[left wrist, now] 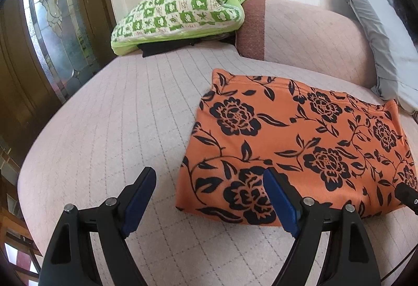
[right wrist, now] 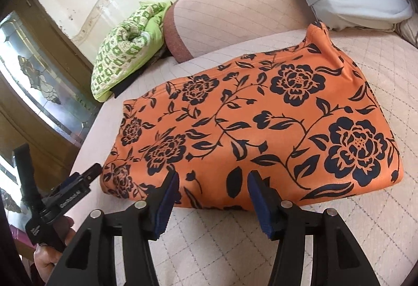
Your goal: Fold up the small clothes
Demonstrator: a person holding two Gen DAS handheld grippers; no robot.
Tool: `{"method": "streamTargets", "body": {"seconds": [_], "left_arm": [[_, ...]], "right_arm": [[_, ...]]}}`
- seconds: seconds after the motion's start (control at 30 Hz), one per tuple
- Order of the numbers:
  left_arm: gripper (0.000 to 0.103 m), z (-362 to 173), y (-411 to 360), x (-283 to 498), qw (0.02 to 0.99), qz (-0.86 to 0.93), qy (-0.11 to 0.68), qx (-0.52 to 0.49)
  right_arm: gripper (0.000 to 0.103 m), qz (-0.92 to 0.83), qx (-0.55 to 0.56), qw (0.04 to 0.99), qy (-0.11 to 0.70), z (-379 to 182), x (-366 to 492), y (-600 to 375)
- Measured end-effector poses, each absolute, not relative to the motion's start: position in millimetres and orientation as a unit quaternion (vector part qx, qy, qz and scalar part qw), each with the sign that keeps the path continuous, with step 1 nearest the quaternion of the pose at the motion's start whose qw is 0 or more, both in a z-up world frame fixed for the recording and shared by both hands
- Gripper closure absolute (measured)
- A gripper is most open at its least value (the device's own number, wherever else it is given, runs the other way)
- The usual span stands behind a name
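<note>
An orange garment with black flowers (left wrist: 300,145) lies folded into a rectangle on the pale quilted bed (left wrist: 117,116). It also shows in the right wrist view (right wrist: 248,124). My left gripper (left wrist: 209,176) is open and empty, just above the bed at the garment's near left corner. My right gripper (right wrist: 213,179) is open and empty, hovering over the garment's near edge. The left gripper's body (right wrist: 65,197) shows at the left of the right wrist view, held by a hand. The right gripper's tip (left wrist: 406,194) shows at the right edge of the left wrist view.
A green checked folded quilt (left wrist: 180,12) lies at the far end of the bed on something black. A pink bolster (left wrist: 308,33) and a grey pillow (left wrist: 376,33) lie at the back right. A wooden door with patterned glass (left wrist: 52,25) stands to the left.
</note>
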State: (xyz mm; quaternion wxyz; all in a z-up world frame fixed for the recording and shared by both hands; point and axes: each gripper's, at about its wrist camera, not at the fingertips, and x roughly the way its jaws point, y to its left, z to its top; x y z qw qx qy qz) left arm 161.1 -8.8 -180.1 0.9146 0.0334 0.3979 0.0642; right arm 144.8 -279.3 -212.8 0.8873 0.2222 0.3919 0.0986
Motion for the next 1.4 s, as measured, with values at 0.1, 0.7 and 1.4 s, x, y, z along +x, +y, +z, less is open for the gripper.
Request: {"method": "streamTargets", "body": {"seconds": [0.1, 0.7, 1.4], "left_arm": [[0.019, -188.1, -7.7, 162.3, 0.903, 0.038, 0.427, -0.002], [0.02, -243.9, 18.0, 202.2, 0.807, -0.054, 0.524, -0.267], [0.08, -229.0, -8.7, 238.1, 0.859, -0.094, 0.439, -0.244]], "right_arm": [[0.045, 0.109, 0.214, 0.894, 0.379, -209.1, 140.4, -275.7], [0.046, 0.117, 0.205, 0.891, 0.387, -218.6, 160.3, -265.8], [0.056, 0.109, 0.171, 0.886, 0.416, -242.4, 211.7, -235.8]]}}
